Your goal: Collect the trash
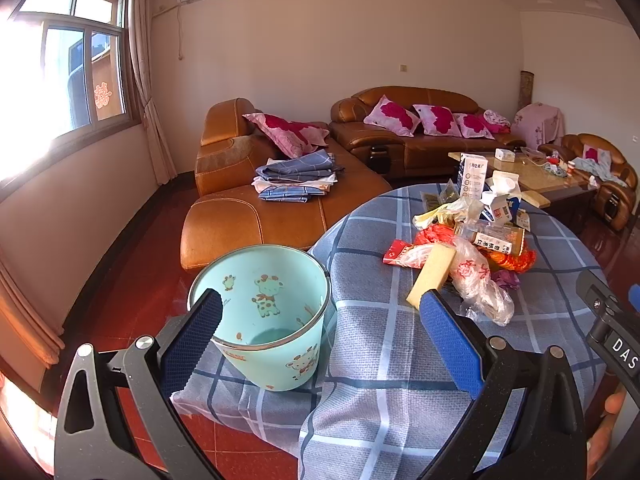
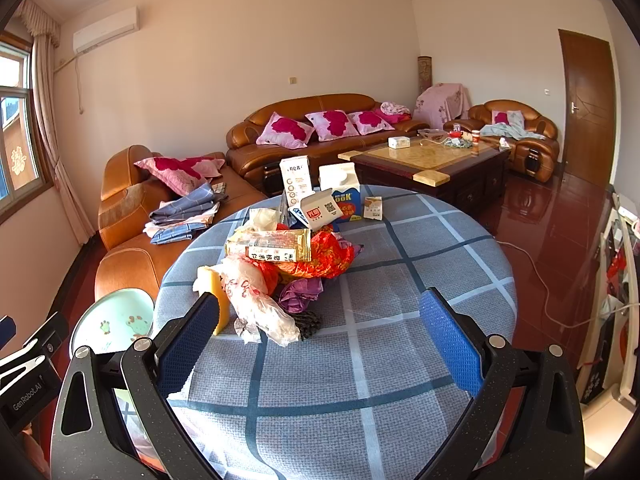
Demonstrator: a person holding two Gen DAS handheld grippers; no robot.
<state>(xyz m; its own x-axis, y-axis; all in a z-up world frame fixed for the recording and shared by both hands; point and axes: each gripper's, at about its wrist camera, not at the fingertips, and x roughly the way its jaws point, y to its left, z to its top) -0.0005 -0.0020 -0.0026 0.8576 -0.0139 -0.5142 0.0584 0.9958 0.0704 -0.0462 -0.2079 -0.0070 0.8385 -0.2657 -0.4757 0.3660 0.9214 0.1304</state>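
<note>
A heap of trash (image 2: 280,252) lies on a round table with a blue checked cloth (image 2: 400,272): a yellow sponge (image 2: 218,292), a clear plastic bag (image 2: 256,308), red wrappers, a purple scrap (image 2: 300,294) and several cartons (image 2: 340,196). The same heap (image 1: 472,248) shows right of centre in the left wrist view. A mint bin with cartoon cows (image 1: 264,312) stands at the table's left edge. My left gripper (image 1: 320,312) is open, its left finger at the bin's rim. My right gripper (image 2: 320,312) is open above the cloth, just short of the heap. Nothing is between either pair of fingers.
A brown leather sofa (image 2: 320,128) with pink cushions and folded cloths (image 1: 296,176) runs along the far and left sides. Beyond the round table stands a coffee table (image 2: 424,160) with small items. A white cable (image 2: 540,280) crosses the red floor at right.
</note>
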